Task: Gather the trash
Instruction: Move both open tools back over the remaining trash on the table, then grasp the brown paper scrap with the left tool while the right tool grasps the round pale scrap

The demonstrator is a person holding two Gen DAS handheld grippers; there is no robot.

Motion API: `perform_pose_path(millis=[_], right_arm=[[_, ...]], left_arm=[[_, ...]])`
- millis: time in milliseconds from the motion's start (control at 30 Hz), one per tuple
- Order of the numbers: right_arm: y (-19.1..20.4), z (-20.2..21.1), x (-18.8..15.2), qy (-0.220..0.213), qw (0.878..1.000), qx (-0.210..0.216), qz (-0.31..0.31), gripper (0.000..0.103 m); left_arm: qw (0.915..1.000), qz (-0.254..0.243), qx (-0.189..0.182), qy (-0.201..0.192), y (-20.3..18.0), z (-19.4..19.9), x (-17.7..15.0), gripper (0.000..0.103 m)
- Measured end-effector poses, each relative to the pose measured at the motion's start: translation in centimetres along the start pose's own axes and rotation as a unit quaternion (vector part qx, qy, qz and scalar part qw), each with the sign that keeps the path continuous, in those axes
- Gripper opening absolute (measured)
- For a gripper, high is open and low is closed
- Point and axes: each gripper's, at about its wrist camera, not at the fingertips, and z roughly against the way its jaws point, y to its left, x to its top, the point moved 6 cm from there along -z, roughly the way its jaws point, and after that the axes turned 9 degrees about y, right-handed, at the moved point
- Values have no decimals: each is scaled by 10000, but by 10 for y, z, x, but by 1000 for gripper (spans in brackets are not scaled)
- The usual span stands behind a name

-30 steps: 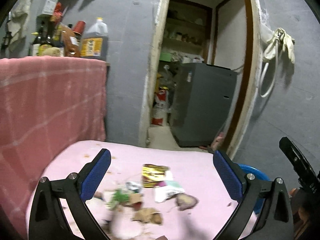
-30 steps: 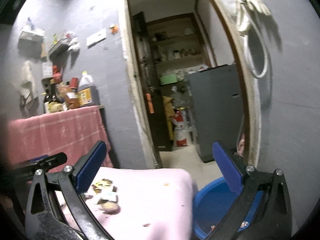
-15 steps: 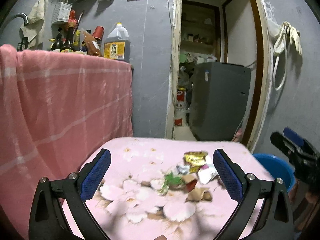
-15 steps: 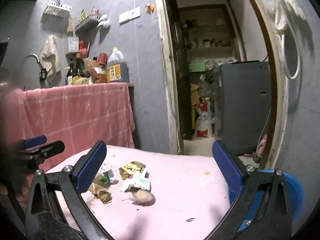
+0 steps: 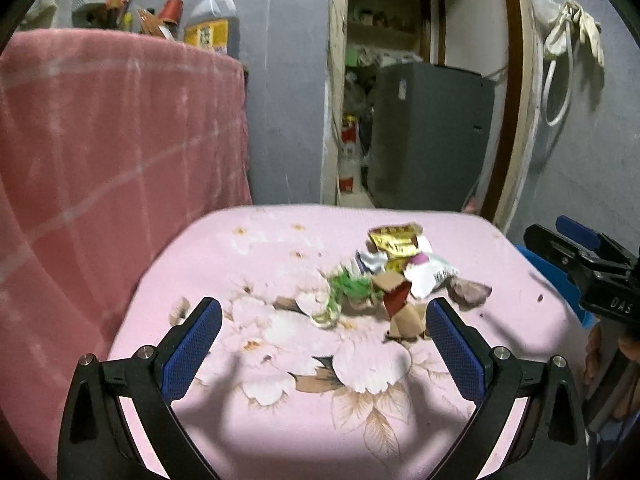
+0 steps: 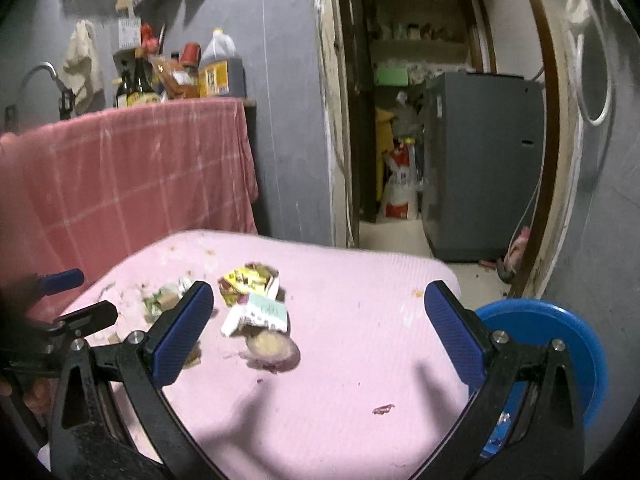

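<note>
A heap of trash lies on a pink flowered table: a yellow wrapper, a white packet, green scraps, brown card pieces and a brownish peel. My left gripper is open and empty, hovering just short of the heap. My right gripper is open and empty above the table, with the white packet and peel between its fingers in view. A blue bin stands at the table's right edge.
A pink cloth-covered counter with bottles stands on the left. A doorway ahead leads to a grey appliance. The right gripper shows at the right of the left wrist view. Small crumbs lie on the table.
Both grippers have swung and settled lower over the table, nearer the trash heap. Both stay open and empty.
</note>
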Motion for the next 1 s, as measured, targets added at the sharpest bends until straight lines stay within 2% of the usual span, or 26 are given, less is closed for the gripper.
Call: perform_pose_path(millis=[167,267,333,400,533,833,1000], right_arm=[[0,-20,-10,475,9986,208,-28,102],[2,-28,-14,694,9971,300,5,93],[4,-32,-16,820,9961,314,36,85],[5,-38,-19,986,9945,357,60,81],[8,-45,-22,1194,9917,456,95,71],[18,-59,-29,1629,9842,643,252,57],[22,-65,-31,1819,9800,718,379,53]], left_arm=[[9991,25,-193,373,-2,-14,-4,99],[9978,47,-388,544,-5,-19,-4,97],[9964,60,-543,656,-8,-23,-4,91],[9945,127,-695,776,-10,-27,-4,81],[9895,379,-979,997,-10,-35,-3,68],[9815,701,-1360,1155,-11,-38,1,47],[9774,795,-1541,1207,-12,-39,5,35]])
